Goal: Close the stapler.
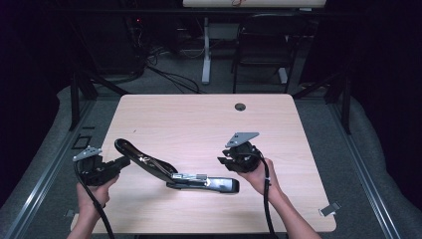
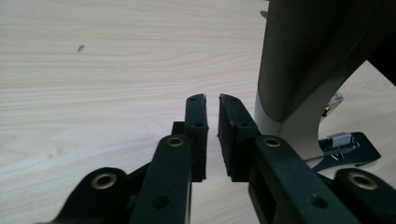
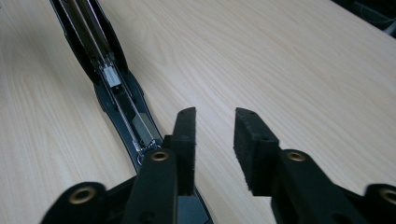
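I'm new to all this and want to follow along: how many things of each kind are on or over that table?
Opened black stapler lying on the table: 1
Hand-held tools, left tool and right tool: 2
Total: 3

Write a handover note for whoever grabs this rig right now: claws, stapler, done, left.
Left claw: nearly shut on nothing, beside the raised top arm of the stapler, not gripping it.
Right claw: part open, empty, above the table next to the stapler's base end.
Stapler: lies swung open near the front middle of the table, staple channel exposed.
Done: stapler is opened.
Left: whether it holds staples I cannot tell; probably load or check the channel, then close the top arm.
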`<state>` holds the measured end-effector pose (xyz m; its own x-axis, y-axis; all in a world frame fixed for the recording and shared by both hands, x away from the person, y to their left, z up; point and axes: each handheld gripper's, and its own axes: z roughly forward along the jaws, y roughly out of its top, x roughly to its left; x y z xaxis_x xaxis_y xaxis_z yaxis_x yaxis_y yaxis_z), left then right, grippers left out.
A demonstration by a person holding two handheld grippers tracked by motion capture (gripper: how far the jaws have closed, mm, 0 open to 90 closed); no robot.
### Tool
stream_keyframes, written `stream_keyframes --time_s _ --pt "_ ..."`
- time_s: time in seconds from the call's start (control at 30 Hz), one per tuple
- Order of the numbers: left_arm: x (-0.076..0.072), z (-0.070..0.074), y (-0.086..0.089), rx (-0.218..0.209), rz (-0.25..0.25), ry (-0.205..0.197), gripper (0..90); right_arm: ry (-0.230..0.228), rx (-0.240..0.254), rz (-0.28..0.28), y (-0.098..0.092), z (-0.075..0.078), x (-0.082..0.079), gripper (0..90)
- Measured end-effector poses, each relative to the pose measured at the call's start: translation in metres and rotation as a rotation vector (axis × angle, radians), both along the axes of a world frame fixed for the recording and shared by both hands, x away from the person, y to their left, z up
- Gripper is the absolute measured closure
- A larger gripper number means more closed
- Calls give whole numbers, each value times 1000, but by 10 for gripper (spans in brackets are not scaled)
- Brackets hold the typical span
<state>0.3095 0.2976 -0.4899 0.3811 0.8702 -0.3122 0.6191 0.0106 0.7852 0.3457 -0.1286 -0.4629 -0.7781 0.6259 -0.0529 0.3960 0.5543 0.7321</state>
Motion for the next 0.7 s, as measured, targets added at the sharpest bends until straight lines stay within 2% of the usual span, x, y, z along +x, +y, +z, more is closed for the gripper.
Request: stream_keyframes --time_s 0.07,0.13,0.2,0.27,0.47,0.7 --pt "-1 1 1 -18 8 -11 844 -29 6 2 1 2 -2 756" --pt "-1 3 1 -18 4 -13 851 -60 18 -1 1 6 -5 796" --pt "-2 4 1 -20 8 -23 864 -65 20 4 2 9 -6 820" --pt "-2 5 -1 -14 10 -38 874 -62 10 3 3 9 -6 835" --pt "-2 6 -9 8 -6 -43 898 -49 -25 -9 7 6 -1 846" --pt "-4 8 -16 17 -13 -70 900 -44 -35 -13 11 7 -2 834"
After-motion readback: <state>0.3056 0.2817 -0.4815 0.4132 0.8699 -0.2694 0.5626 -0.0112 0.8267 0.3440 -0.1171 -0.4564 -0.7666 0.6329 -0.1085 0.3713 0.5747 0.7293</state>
